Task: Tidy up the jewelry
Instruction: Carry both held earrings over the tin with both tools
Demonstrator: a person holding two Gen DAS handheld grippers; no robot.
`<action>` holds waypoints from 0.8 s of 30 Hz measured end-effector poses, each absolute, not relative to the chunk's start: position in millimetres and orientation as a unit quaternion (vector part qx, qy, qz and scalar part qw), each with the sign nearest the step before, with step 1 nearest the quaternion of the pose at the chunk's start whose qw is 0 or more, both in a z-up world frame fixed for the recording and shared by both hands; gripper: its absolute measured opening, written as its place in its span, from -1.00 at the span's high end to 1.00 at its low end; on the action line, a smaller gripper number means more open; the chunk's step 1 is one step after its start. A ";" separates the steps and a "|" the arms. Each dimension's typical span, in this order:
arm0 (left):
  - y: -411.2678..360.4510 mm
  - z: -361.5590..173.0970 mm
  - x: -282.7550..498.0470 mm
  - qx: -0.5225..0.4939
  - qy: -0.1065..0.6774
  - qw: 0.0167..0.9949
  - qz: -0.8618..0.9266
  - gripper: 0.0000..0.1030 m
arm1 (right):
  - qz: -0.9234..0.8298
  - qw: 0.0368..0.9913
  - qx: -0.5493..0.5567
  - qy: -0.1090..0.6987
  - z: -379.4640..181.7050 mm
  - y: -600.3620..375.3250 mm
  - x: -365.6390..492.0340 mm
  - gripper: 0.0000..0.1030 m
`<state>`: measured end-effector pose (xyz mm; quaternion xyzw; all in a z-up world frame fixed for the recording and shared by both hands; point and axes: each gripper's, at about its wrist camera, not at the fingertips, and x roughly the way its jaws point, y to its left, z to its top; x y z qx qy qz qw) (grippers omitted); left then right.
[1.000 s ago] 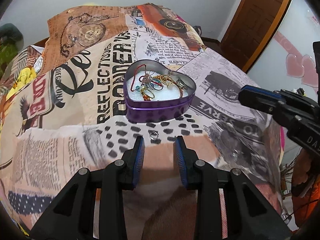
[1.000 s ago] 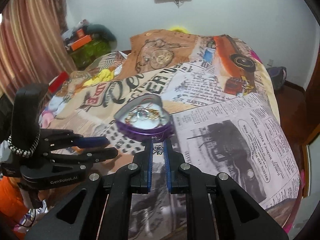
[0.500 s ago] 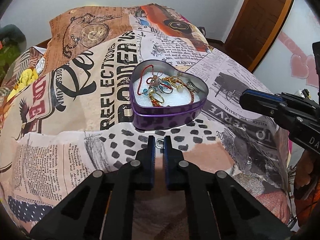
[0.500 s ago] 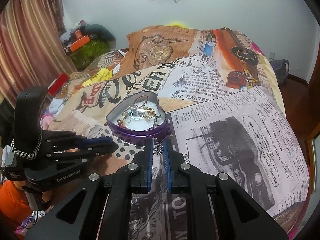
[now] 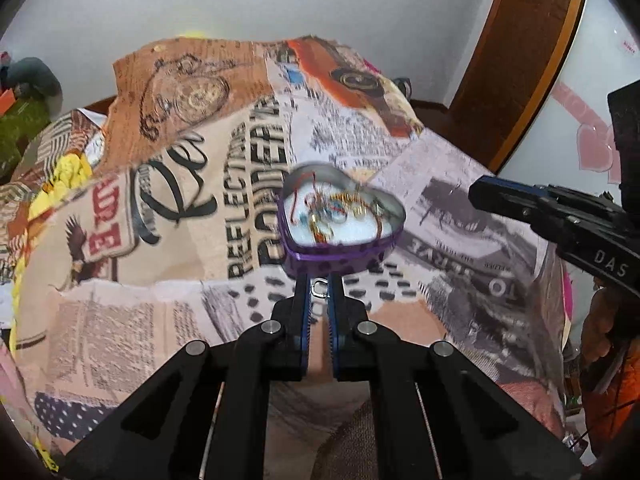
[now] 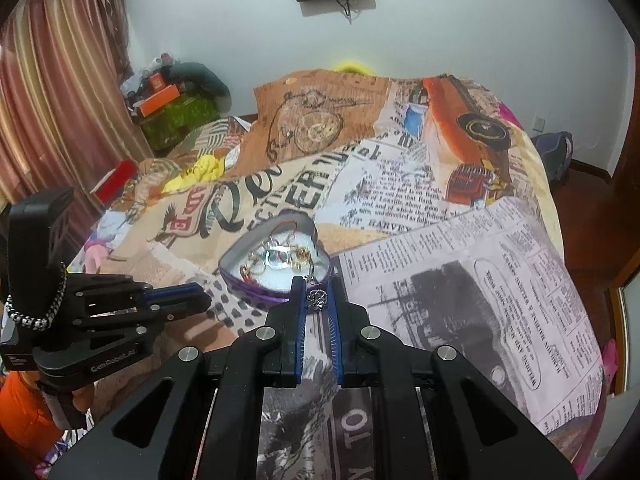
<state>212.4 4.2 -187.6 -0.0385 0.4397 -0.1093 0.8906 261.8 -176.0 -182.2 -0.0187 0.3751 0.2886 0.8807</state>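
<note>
Left wrist view showed the left gripper (image 5: 319, 286) with its fingers drawn close, pinching a small silver ring (image 5: 319, 287) at the tips. It sat just in front of the purple heart-shaped tin (image 5: 340, 254), near the middle of the newspaper-print bedspread (image 5: 120, 320). That frame was blurred. The tin was open, with a tangle of gold rings and red cord (image 5: 340, 210) on its white lining. From the right wrist view, the right gripper (image 6: 318, 300) was likewise pressed nearly together, pinching a silver knot-shaped charm (image 6: 318, 299) at its tips, right at the tin's (image 6: 256, 290) near rim. The left gripper (image 6: 188, 298) reached in from the left edge, short of the tin.
</note>
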 end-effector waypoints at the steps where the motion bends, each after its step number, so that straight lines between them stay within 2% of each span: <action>1: 5.6 -182.3 213.0 -0.039 0.432 0.894 -0.108 0.88 | 0.289 0.882 -0.019 0.373 -180.5 -175.0 262.3 0.81; 13: 10.1 -152.9 226.2 -0.043 0.387 0.915 -0.110 0.88 | 0.310 0.882 -0.021 0.354 -171.6 -152.6 275.4 0.81; 24: 6.6 -172.7 244.8 -0.050 0.403 0.905 -0.123 0.88 | 0.331 0.854 -0.030 0.399 -203.3 -131.7 294.2 0.81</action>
